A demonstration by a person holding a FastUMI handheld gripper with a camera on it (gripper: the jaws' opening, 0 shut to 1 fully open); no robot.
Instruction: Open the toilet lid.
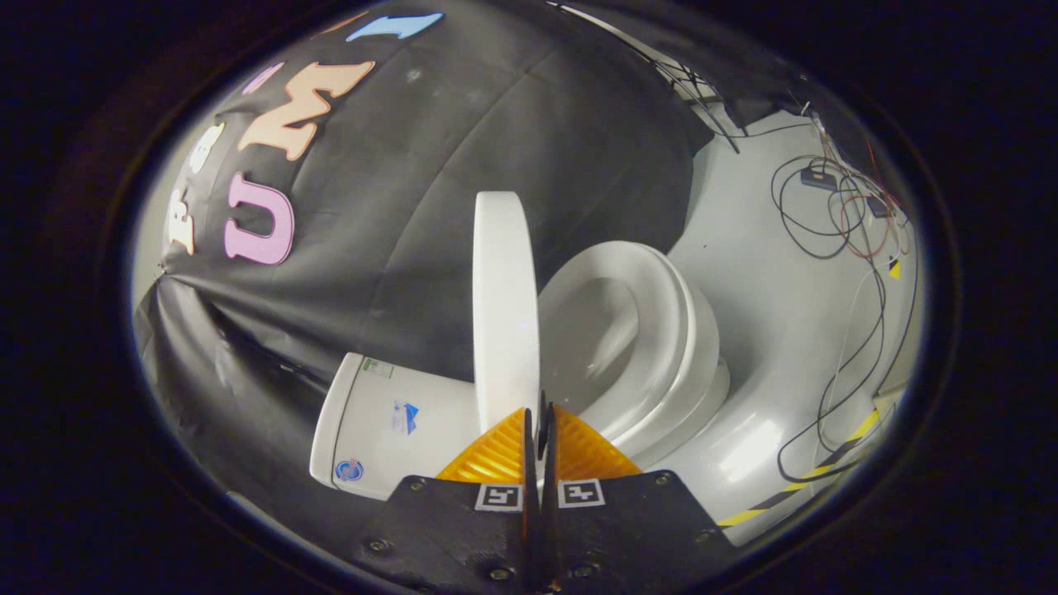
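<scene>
The toilet lid [506,306], raised at 12 o'clock, is pinched by closed fingers [541,430]; it should be eased toward the tank [388,426].

Cistern [388,421]: a small blue logo sticker, a round blue-ringed badge and a pale label near its top edge, all too small to read.
Hand-held gripper [541,430]: two square black-and-white fiducial markers, no lettering.

Toilet lid [506,306]: I'm seeing it white, raised, standing edge-on ahead of the gripper [539,426], whose fingers are closing on its rim.
Seat [669,330]: lying down, exposed beside it.
</scene>
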